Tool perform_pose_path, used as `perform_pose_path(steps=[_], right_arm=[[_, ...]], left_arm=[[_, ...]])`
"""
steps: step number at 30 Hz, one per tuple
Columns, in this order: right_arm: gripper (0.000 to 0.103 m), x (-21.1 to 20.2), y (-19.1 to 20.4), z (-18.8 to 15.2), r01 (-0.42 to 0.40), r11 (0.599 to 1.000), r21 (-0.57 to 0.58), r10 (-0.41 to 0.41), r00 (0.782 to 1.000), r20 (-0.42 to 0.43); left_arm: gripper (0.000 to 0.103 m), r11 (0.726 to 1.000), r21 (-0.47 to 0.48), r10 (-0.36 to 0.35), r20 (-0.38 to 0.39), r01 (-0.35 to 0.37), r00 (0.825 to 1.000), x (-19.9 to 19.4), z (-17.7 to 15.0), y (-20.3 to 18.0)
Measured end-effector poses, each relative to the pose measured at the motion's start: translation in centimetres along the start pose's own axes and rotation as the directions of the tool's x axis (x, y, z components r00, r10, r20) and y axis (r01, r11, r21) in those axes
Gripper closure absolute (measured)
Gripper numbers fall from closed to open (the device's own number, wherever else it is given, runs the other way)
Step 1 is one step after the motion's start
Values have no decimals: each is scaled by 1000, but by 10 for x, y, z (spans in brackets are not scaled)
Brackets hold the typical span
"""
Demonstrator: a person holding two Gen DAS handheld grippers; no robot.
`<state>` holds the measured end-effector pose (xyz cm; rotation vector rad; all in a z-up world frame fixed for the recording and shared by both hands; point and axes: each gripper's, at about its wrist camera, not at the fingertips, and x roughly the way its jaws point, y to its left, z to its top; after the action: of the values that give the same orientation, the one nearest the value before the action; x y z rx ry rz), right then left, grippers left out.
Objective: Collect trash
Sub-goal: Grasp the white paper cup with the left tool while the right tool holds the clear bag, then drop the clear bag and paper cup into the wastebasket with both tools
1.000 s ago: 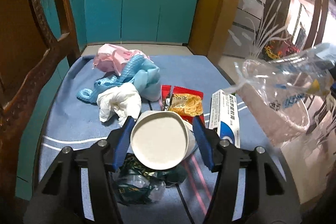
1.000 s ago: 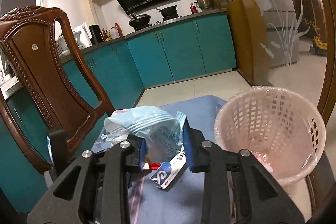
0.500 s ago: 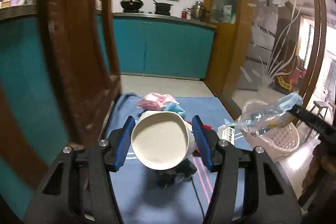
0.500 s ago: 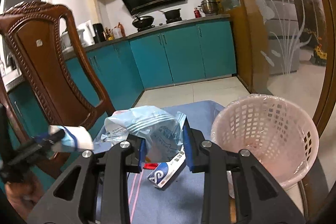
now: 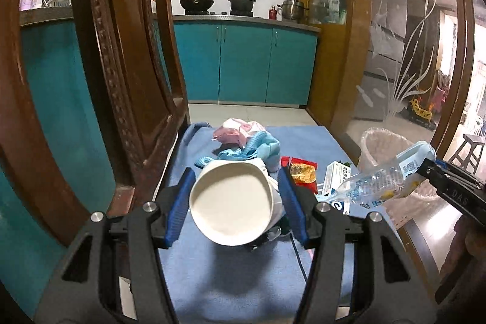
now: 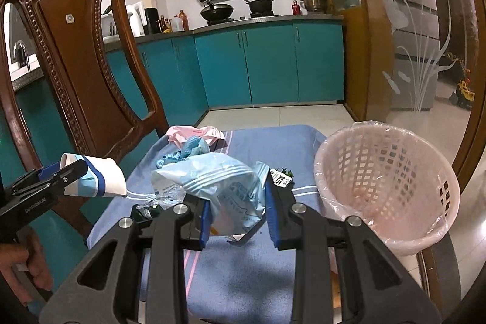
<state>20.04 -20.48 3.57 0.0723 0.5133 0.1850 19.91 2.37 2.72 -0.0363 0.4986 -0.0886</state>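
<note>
In the left wrist view my left gripper [image 5: 235, 181] is shut on a white paper cup [image 5: 232, 205], held above the blue tablecloth [image 5: 212, 278] with its base facing the camera. In the right wrist view my right gripper [image 6: 238, 198] is shut on a crumpled blue-and-clear plastic bag [image 6: 224, 181]. That bag [image 5: 385, 181] also hangs at the right of the left wrist view, just in front of the pink basket [image 5: 379, 141]. The pink basket [image 6: 385, 181], lined with clear film, stands at the table's right edge. The cup [image 6: 97, 178] shows at far left in my left gripper [image 6: 76, 169].
A pink bag [image 5: 234, 132], blue crumpled material [image 5: 258, 149], a red snack packet [image 5: 300, 172] and a white box [image 5: 337, 178] lie on the cloth. A carved wooden chair back [image 6: 76, 66] rises close on the left. Teal kitchen cabinets [image 6: 267, 66] stand behind.
My left gripper has risen and drawn back with the cup, so the chair back now fills the left side. The right gripper with the bag has shifted slightly beside the basket.
</note>
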Motion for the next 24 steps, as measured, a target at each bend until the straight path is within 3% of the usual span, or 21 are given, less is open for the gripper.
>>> perform_pose_path(steps=[24], right_arm=[[73, 3, 1, -3, 3, 1000, -10, -3, 1000, -9]], left_arm=[[46, 1000, 0, -2, -11, 2, 1000, 2, -2, 0]])
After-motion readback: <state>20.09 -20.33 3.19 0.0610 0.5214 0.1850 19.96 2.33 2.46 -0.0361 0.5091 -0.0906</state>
